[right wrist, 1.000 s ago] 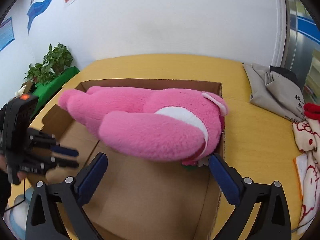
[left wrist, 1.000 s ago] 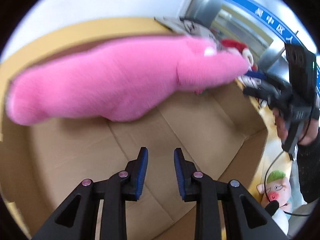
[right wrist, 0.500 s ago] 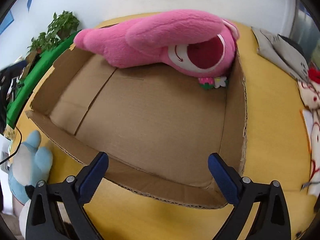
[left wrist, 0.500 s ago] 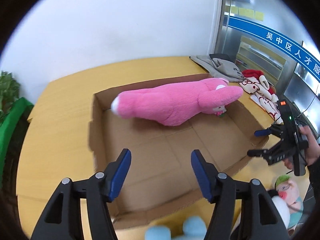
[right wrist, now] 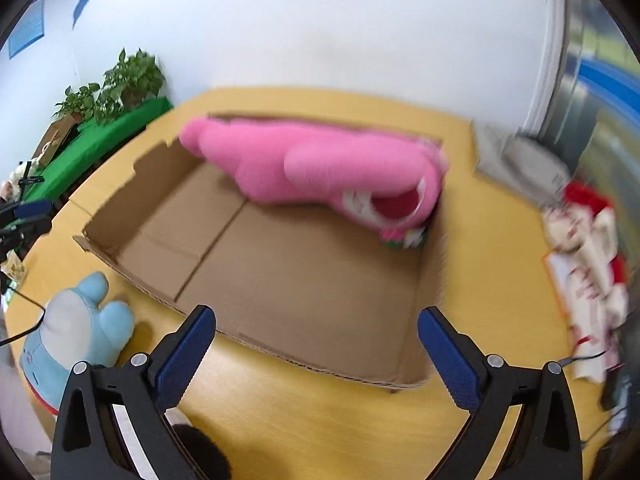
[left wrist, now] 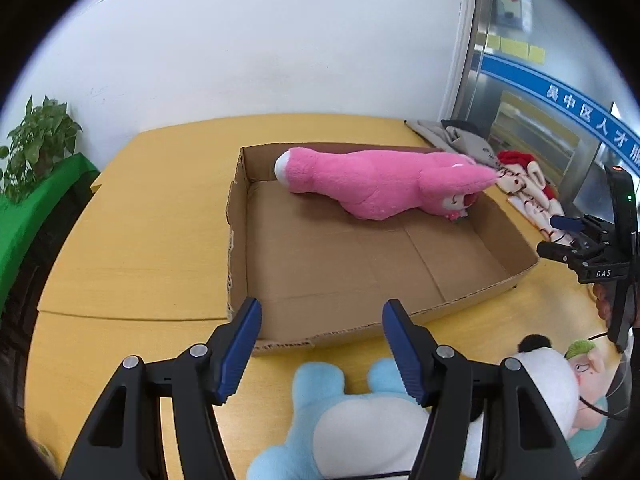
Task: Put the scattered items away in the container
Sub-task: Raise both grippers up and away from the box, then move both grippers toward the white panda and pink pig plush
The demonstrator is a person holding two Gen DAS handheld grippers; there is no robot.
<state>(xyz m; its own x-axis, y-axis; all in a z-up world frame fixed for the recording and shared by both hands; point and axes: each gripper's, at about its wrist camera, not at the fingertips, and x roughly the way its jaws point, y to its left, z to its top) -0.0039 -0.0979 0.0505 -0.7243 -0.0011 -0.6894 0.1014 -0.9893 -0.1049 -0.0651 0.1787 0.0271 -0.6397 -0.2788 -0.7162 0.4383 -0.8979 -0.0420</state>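
We see that the pink plush toy (left wrist: 380, 188) now lies inside the cardboard box (left wrist: 360, 264), along the far wall, from about 11 o'clock to 1 o'clock of the box floor. A second ago it hung in the air very close in front of the left camera; now it rests, and nothing holds it.

The left hand-held gripper (left wrist: 322, 344) is pulled back from the box and stands over the near edge. Its jaws opened within the last second and are now spread, with nothing between them. The right hand-held gripper (right wrist: 316, 354) is also spread wide and empty, and it too is farther from the box than before.

For the task, we judge that one item is finished and the next must be chosen. The blue plush toy (left wrist: 360, 424) lies on the yellow surface (left wrist: 140, 240) at 6 o'clock, directly under the left jaws, outside the box. Beside it, at about 4 o'clock, we see a panda plush (left wrist: 548, 380) and a doll with green hair (left wrist: 588, 364), also not in the box. At 2 o'clock some white and red cloth items (left wrist: 528, 188) lie on the surface.
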